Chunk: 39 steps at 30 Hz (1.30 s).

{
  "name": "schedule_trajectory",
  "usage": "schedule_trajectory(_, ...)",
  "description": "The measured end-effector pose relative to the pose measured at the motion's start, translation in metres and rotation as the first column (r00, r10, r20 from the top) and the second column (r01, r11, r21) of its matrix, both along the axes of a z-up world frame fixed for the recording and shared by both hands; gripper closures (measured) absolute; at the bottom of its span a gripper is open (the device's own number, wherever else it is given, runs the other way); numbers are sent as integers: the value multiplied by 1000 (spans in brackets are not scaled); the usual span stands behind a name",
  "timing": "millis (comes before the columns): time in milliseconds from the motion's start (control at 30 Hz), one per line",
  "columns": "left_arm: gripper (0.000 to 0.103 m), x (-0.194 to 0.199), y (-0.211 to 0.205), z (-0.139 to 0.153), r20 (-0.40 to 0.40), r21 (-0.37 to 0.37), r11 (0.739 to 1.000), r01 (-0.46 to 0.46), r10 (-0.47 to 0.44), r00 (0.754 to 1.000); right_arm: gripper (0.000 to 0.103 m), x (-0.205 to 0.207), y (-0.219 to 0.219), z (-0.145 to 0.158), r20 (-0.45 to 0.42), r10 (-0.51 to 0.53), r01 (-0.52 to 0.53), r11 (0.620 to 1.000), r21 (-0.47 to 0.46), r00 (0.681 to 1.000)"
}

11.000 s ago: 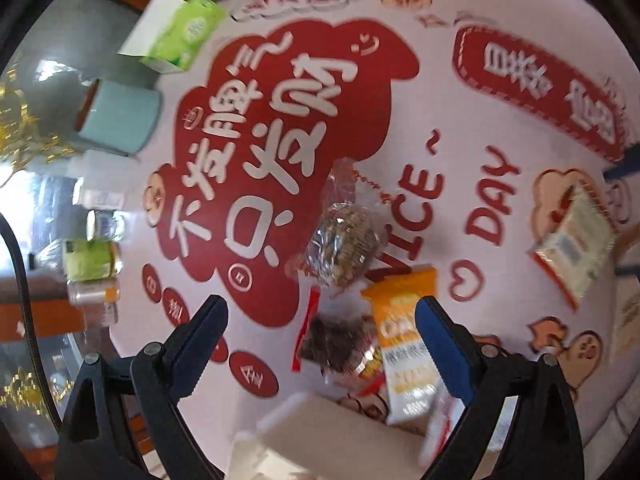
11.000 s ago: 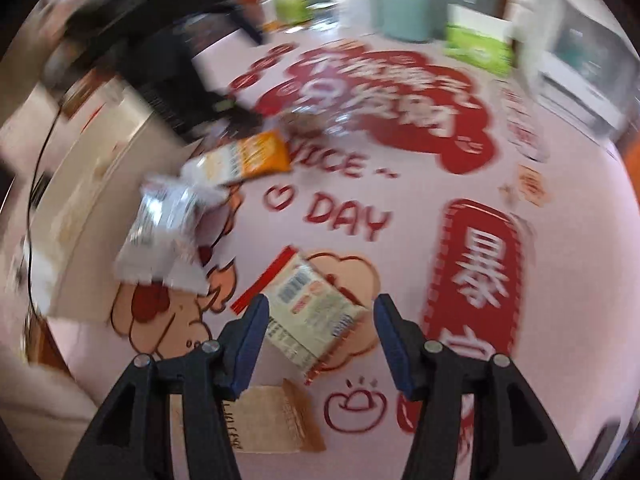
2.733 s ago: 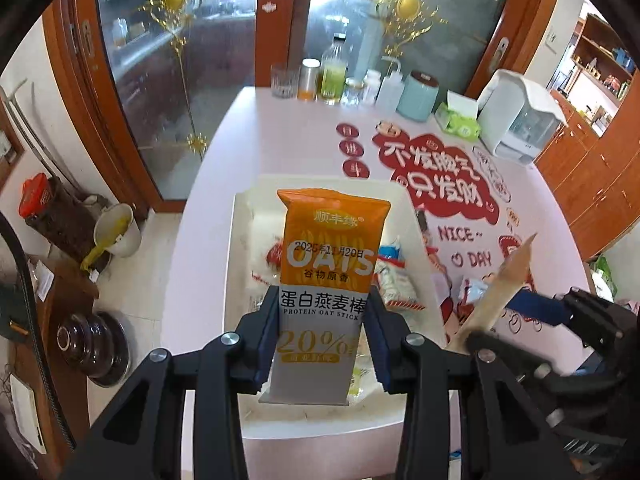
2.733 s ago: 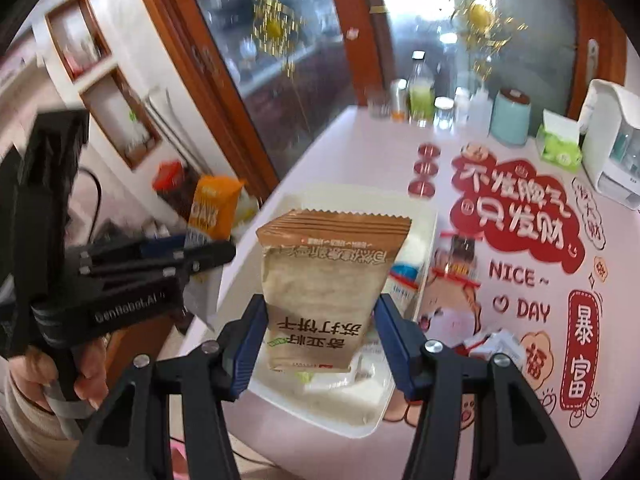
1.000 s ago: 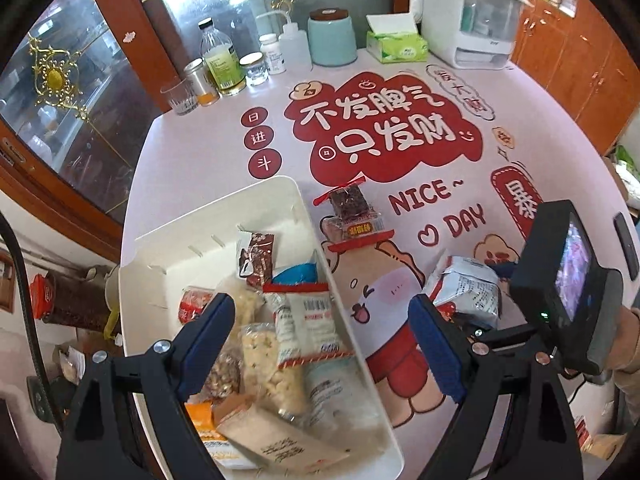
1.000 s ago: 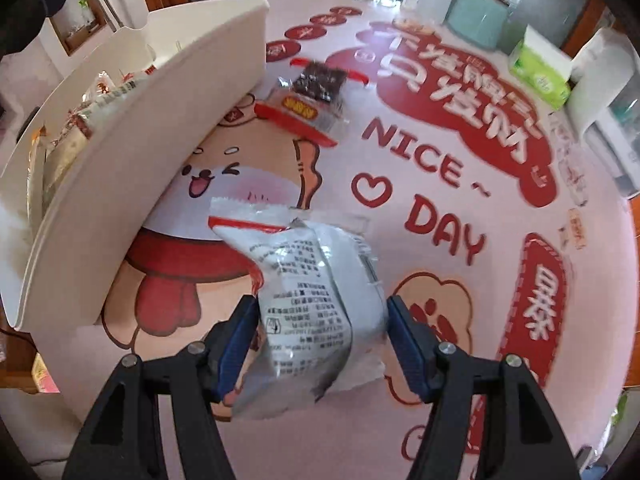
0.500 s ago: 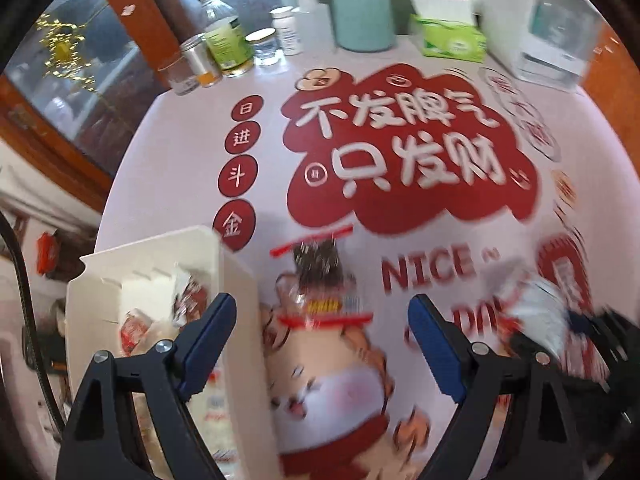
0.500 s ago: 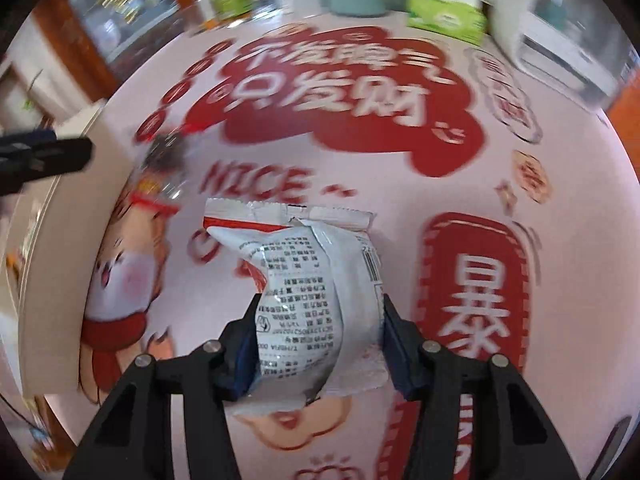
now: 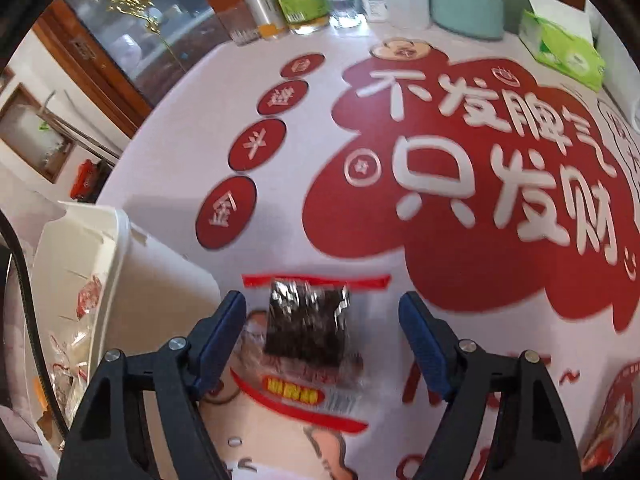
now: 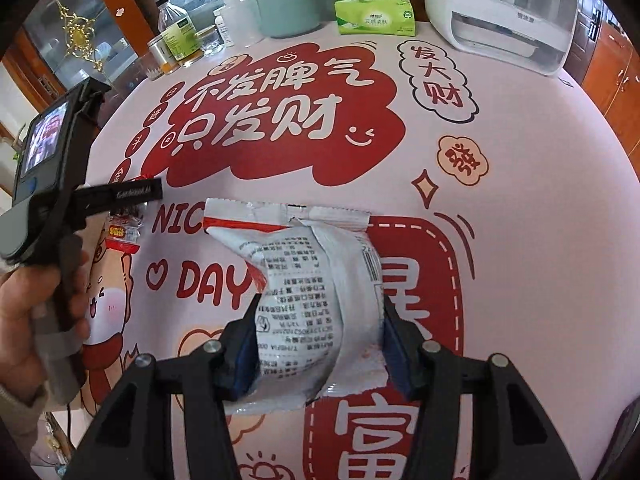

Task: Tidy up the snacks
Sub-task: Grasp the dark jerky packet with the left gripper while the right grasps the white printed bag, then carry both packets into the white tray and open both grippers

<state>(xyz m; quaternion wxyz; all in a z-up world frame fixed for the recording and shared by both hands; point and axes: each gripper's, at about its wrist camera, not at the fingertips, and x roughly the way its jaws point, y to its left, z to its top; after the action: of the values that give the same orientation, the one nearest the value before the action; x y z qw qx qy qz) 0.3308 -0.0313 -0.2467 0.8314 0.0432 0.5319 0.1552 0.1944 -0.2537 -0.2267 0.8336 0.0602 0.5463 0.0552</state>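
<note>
Only the left wrist view shows the white bin (image 9: 120, 248), its wall at about nine o'clock from the left gripper (image 9: 322, 340), with wrapped snacks (image 9: 86, 296) inside it. Only the right wrist view shows the person's left hand (image 10: 36, 304) on the left gripper's handle, the small screen (image 10: 42, 142) on its back, and the white appliance (image 10: 500, 12) at one o'clock on the far side of the table (image 10: 540, 184).

The clear packet of dark snack (image 9: 308, 328) lies flat on the printed tablecloth, between the left gripper's blue pads (image 9: 222, 340). The jaws are closing, yet a gap shows on each side of the packet and neither pad presses it. From the right wrist view the same packet peeks out under that gripper's finger at about ten o'clock.

The right gripper (image 10: 320, 344) is clamped on a white crinkled snack bag (image 10: 312, 292), its crimped end pointing to twelve o'clock, held above the tablecloth.
</note>
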Motion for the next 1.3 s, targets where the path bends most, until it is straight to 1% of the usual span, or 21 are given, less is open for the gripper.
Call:
schedule_trajectory(67,24,3,1,0,12,3,1000,-11,11,1000,49,1,1,-2,-3,15,-15,1000,1,1000)
schedule_trajectory(133,24,3,5,0,18,-15,999,-34,34,999,49,2,2,-4,-11,24,-24,1000,-1,1000)
schedule_trajectory(233,24,1,14,-2,36,-71,995,-76,79,996,49,4,3,-5,-9,35,-35,999,4,999)
schedule_trajectory(333,24,-2,24,-4,52,-144,982,-118,127,991,49,5,4,-3,-5,47,-47,999,8,999)
schedule_trajectory(400,25,-2,23,-6,61,-156,980,-123,134,989,49,5,4,-3,-1,54,-54,999,4,999)
schedule_trajectory(433,28,-3,24,-7,66,-173,977,-123,136,988,49,5,4,-3,-1,55,-55,998,4,998)
schedule_trajectory(467,36,-5,24,-7,70,-195,973,-120,136,988,49,5,4,-3,-1,56,-56,998,3,998)
schedule_trajectory(500,43,-6,24,-7,75,-222,969,-108,127,989,49,5,4,-2,-1,56,-56,998,3,998)
schedule_trajectory(667,45,-14,16,-7,74,-234,968,-92,112,991,49,0,5,3,20,51,-51,999,2,999)
schedule_trajectory(733,47,-21,14,-6,60,-245,966,-80,98,993,49,-4,6,7,27,48,-49,999,6,998)
schedule_trajectory(767,57,-26,14,-4,49,-259,963,-75,91,995,49,-6,7,9,30,48,-48,999,5,998)
schedule_trajectory(800,62,-31,12,-2,44,-267,961,-68,82,996,49,-8,8,11,34,47,-48,999,4,998)
schedule_trajectory(833,63,-36,10,2,29,-302,952,-46,57,998,49,-11,9,13,38,47,-47,999,6,998)
schedule_trajectory(867,63,-36,9,3,11,-324,945,-38,44,999,49,-13,10,16,43,46,-46,999,8,998)
schedule_trajectory(933,63,-49,4,9,-17,-372,928,-5,-1,1000,49,-18,13,21,50,43,-44,999,8,998)
schedule_trajectory(1000,63,-65,-5,18,-12,-381,923,56,-65,998,49,-23,16,26,57,42,-42,999,7,997)
schedule_trajectory(1033,63,-77,-10,26,-6,-388,916,105,-117,993,49,-26,18,29,62,41,-42,999,6,997)
schedule_trajectory(1100,63,-93,-15,36,4,-397,903,165,-178,984,49,-31,23,34,70,38,-39,999,4,997)
schedule_trajectory(1200,63,-122,-14,61,25,-425,866,262,-278,960,49,-42,32,45,87,39,-39,999,9,995)
schedule_trajectory(1300,63,-146,0,87,63,-436,835,336,-344,937,49,-53,45,54,99,49,-51,999,12,994)
